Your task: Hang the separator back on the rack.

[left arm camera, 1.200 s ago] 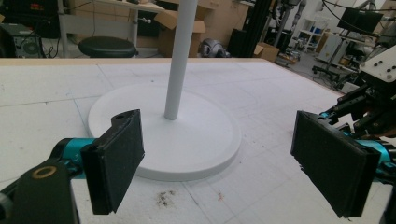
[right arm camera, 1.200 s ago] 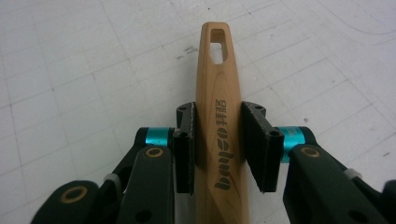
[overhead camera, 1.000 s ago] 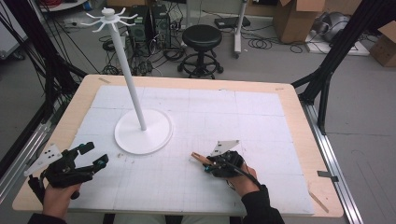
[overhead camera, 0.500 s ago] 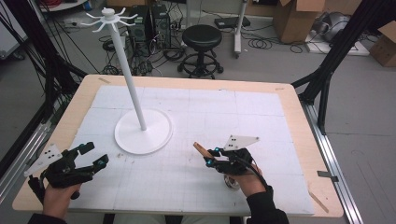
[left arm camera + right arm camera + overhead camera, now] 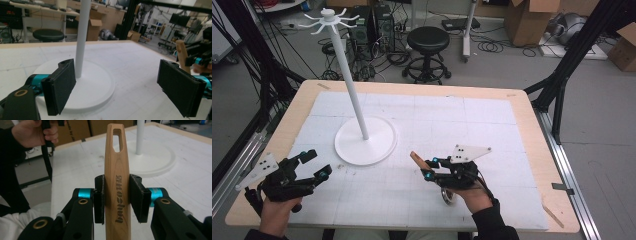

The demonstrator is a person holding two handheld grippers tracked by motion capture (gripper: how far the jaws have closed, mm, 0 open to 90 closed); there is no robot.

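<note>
The right tongs clamped a pale slotted wooden handle, best kept squarely gripped beyond them, while the left tongs gaped empty.

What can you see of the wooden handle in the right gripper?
The wooden handle is light, smooth-grained wood, flat and tapering toward a rounded tip with a long hanging slot cut through it. Dark lettering runs along its face. The right gripper clamps it by the edges, jaws pressed on both sides about midway along the part in view. In the high view the handle juts up and left, toward the stand, clear of the table. A shiny metal part shows under the hand; what it is I cannot tell.
</note>
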